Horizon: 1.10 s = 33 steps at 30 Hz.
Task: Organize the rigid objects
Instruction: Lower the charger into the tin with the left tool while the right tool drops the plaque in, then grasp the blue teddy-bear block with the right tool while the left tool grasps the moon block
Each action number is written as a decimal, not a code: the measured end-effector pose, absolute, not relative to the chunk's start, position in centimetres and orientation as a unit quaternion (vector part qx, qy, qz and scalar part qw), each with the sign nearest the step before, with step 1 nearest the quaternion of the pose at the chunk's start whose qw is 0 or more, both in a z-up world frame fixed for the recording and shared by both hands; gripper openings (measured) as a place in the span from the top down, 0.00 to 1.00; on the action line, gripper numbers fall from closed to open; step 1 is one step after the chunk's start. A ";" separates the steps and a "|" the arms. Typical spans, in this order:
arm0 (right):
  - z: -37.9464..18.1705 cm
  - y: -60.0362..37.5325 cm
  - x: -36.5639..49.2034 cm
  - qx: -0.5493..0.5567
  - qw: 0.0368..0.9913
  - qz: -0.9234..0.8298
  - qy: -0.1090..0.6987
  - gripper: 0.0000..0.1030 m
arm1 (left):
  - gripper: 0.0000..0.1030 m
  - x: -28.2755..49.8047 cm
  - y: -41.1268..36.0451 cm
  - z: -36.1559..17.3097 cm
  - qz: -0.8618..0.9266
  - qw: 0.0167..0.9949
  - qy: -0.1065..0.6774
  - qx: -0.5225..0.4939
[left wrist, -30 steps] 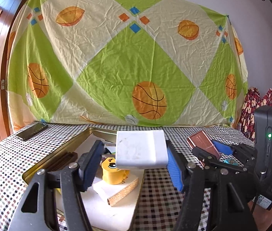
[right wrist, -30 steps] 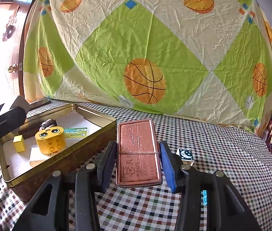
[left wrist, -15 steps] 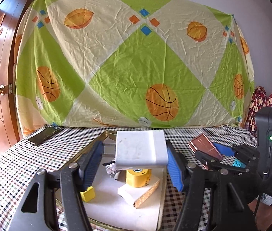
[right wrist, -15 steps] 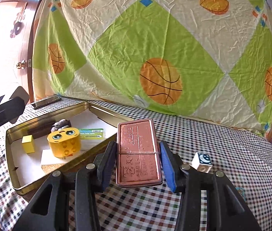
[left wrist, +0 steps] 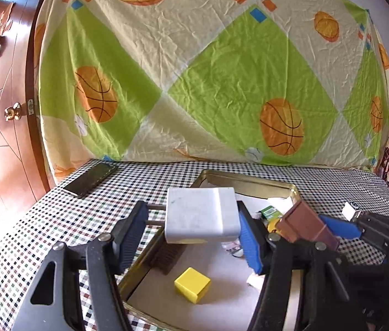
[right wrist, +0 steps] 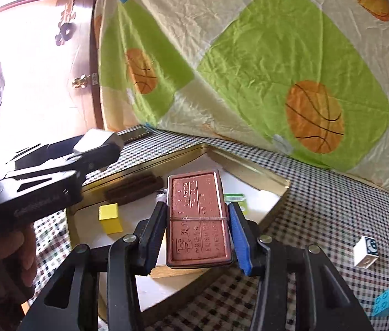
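**Two rigid pieces held over the tin**

Between the fingers of the left gripper a white block is clamped by its two short sides, above the near left part of the tin. The block is judged stiff, smooth and fairly light; a flat side grip suits it, though slip is possible on the glossy faces. It is seen as pale, round-edged and faintly scuffed.

The right gripper is closed on a brown case across its long edges, over the tin's near rim. The case is embossed with characters, banded by a thin line, and probably hard and light.

Inside the tin a yellow cube and a dark comb lie apart. On the checked surface a white die and a blue brick remain outside.
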State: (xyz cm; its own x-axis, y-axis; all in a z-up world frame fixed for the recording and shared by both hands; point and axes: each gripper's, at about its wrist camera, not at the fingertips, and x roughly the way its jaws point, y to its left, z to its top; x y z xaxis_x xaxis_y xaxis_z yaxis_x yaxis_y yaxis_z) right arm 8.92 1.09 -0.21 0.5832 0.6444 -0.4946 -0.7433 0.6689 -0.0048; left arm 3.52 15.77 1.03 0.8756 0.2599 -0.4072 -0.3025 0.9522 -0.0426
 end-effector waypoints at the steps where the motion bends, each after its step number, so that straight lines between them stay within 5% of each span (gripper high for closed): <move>1: -0.7 1.9 8.9 -0.115 0.878 0.399 0.240 0.54 | 0.39 3.5 16.1 0.9 0.149 0.966 0.205 -0.053; 10: -1.0 5.7 11.0 -0.176 0.868 0.388 0.254 0.52 | 0.36 6.2 17.3 -0.7 0.172 0.954 0.245 -0.025; 13: -0.6 4.7 10.4 -0.154 0.868 0.409 0.234 0.18 | 0.19 5.6 17.3 -0.9 0.181 0.954 0.238 -0.028; 14: -0.4 4.4 10.1 -0.153 0.870 0.411 0.226 0.15 | 0.15 5.3 17.3 -0.9 0.183 0.954 0.235 -0.031; 19: -0.3 1.3 8.6 -0.184 0.883 0.384 0.195 0.16 | 0.02 3.9 16.8 0.0 0.181 0.960 0.209 -0.044; 33: -2.2 -18.7 15.7 -0.108 0.944 0.153 0.273 0.16 | 0.01 7.9 3.6 2.3 0.035 0.974 0.225 -0.013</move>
